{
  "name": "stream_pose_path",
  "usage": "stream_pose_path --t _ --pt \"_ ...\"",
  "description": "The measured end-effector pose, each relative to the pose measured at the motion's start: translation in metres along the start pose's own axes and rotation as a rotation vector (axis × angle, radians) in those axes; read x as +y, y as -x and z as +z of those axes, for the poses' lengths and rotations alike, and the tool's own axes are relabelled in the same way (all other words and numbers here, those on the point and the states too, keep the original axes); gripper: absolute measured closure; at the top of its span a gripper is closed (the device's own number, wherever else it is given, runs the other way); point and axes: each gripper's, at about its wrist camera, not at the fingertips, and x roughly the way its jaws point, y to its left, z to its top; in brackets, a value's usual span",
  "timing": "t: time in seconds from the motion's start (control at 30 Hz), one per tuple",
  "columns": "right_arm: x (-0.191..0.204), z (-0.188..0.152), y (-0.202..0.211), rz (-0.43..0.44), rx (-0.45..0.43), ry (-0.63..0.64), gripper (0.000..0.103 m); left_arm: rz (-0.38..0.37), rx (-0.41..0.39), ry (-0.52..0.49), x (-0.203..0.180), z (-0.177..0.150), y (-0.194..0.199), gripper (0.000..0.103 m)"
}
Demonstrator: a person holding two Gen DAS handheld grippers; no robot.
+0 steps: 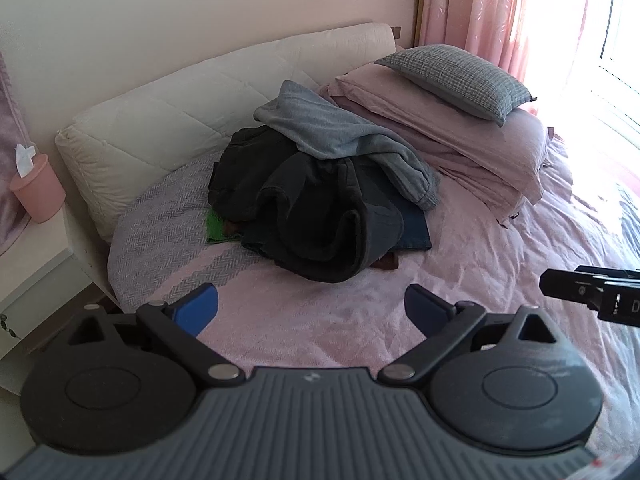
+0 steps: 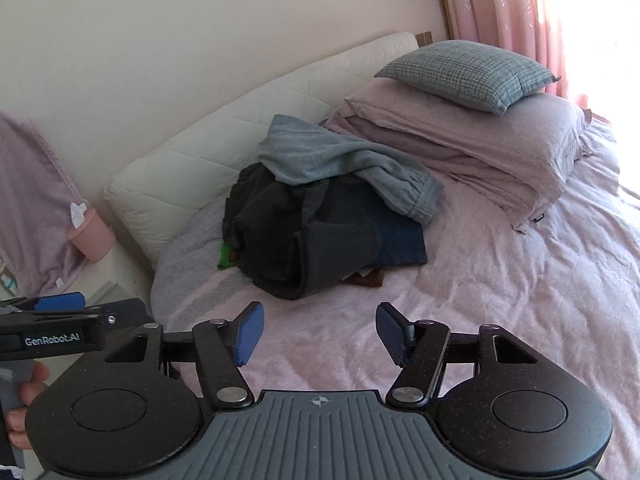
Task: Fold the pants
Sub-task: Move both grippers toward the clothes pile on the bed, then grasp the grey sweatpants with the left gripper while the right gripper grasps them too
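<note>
Bed (image 1: 460, 280), pink cover: heap of clothes near the head edge, dark pants (image 1: 304, 208) lowest, grey-blue garment (image 1: 340, 136) draped over them. Stacked pink bedding (image 1: 460, 128) and checked pillow (image 1: 460, 76) beside the heap, toward the curtain-side corner. Left gripper (image 1: 311, 307): jaws spread, holding nothing, above the bare cover. Right gripper (image 2: 319, 333): jaws spread, empty, likewise short of the heap.

I can't make out the green cloth (image 1: 215, 227) or brown item (image 2: 366, 279) buried under the clothes pile (image 1: 320, 200) (mostly covered); my right gripper (image 1: 592, 292) is cut off at the frame's edge.
</note>
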Motion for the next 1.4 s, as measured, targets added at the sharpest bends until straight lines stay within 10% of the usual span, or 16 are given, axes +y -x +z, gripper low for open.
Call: stream_pose_path --t 0.93,1.4 --pt "-0.027 0.169 -0.317 -0.185 -0.137 -0.367 0.043 -0.205 -0.02 -0.135 0.099 0.266 -0.369 0.016" --pt "-0.099 0.201 -0.453 -0.105 -0.157 -0.68 0.043 -0.245 0.0 -0.091 0.096 0.32 -0.505 0.017"
